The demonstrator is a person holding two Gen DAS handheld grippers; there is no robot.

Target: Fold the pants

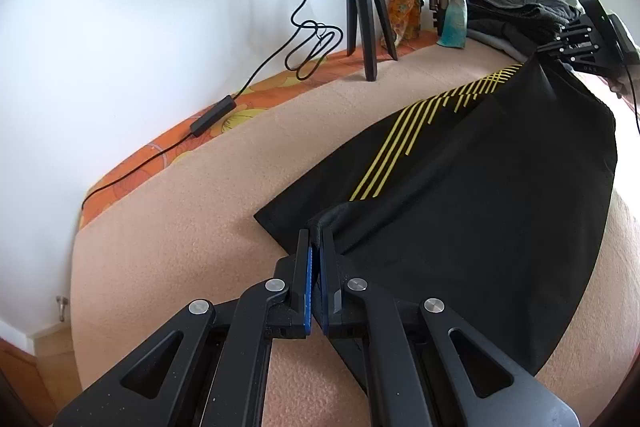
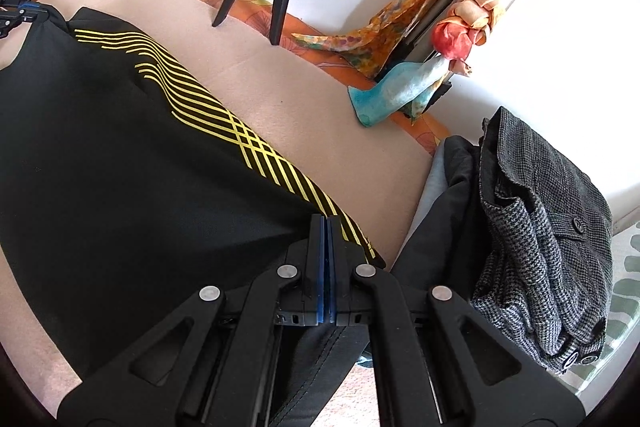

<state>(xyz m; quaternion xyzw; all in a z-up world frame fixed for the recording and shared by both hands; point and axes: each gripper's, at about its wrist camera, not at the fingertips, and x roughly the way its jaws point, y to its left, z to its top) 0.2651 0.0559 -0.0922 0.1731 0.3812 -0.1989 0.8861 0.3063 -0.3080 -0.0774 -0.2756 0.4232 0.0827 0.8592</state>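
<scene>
Two grippers are clamped on the black pants (image 1: 460,187), which are spread across the blanket (image 1: 168,227): the left gripper (image 1: 316,239) at lower centre, the right gripper (image 1: 560,53) at upper right, each pinching an edge.

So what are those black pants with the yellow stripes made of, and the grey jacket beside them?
The pants look like smooth, thin synthetic sportswear: matte, draping softly, the yellow stripes seemingly printed on. The grey jacket looks like coarse woven wool or tweed, with a speckled weave and dark buttons.

White wall (image 1: 140,7) behind a beige-covered bed (image 1: 180,227) (bright daylight); wooden floor (image 1: 24,367).
</scene>
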